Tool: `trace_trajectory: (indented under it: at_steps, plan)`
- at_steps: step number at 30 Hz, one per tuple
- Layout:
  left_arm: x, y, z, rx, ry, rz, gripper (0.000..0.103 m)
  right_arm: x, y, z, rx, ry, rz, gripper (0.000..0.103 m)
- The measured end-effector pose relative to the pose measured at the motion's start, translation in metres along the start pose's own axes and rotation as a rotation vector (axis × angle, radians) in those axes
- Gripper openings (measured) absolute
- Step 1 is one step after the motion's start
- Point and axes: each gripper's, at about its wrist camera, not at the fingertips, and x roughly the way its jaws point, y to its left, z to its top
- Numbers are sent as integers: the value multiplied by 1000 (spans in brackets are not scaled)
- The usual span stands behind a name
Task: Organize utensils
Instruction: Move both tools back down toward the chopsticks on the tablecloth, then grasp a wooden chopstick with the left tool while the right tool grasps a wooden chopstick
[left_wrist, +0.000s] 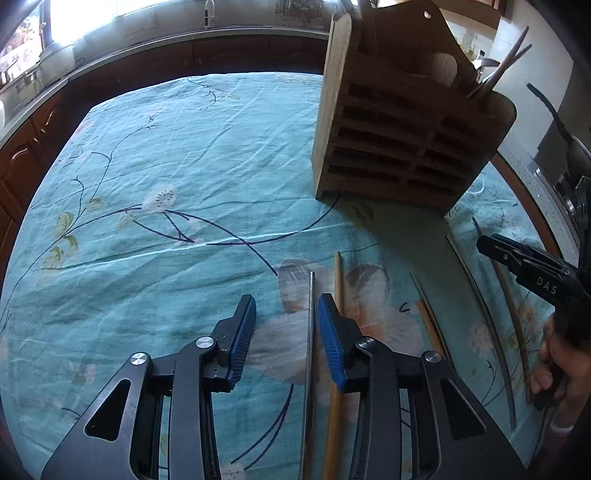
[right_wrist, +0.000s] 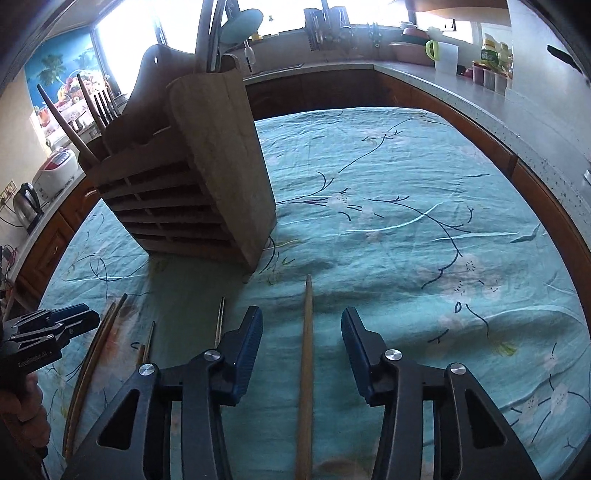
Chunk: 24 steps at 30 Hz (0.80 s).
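Note:
A wooden utensil holder (left_wrist: 406, 129) (right_wrist: 192, 184) stands on the teal flowered tablecloth (left_wrist: 166, 155) with spoons, a fork and chopsticks sticking out of it. My left gripper (left_wrist: 287, 310) is open low over the cloth, with a metal chopstick (left_wrist: 312, 325) between its blue pads, close to the right pad. A wooden chopstick (left_wrist: 338, 277) runs just outside that pad. My right gripper (right_wrist: 302, 317) is open too and straddles a pale wooden chopstick (right_wrist: 306, 350) without touching it. Several more chopsticks (left_wrist: 476, 295) (right_wrist: 219, 317) lie between the two grippers.
Kitchen counters with brown cabinets (left_wrist: 22, 162) ring the table. A kettle (right_wrist: 26, 203) and a rice cooker (right_wrist: 55, 170) stand at the left, cups and bottles (right_wrist: 491, 62) at the far right. A black pan handle (left_wrist: 554, 114) juts in beside the holder. A hand (left_wrist: 557, 373) grips the right tool.

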Motion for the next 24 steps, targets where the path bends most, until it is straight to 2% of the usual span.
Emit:
trace_trajectory:
  at_steps: [4, 6, 8, 9, 11, 16, 24]
  plan:
    - [2, -9, -1, 53, -15, 19, 31, 6, 2, 2, -24, 19, -16, 35]
    - [4, -15, -1, 86, -25, 36, 27, 8, 4, 2, -38, 24, -25, 33]
    - [5, -20, -1, 109, -32, 30, 11, 11, 6, 3, -58, 28, -46, 21]
    - [5, -21, -1, 113, -30, 19, 7, 11, 7, 3, -63, 30, -49, 13]
    - [6, -23, 0, 116, -28, 16, 4, 12, 5, 4, -61, 34, -39, 7]
    - [2, -10, 1, 53, -18, -37, 3, 7, 2, 2, -26, 33, -1, 5]
    - [-43, 7, -6, -4, -104, -75, 3, -40, 6, -3, 19, -59, 73, 5]
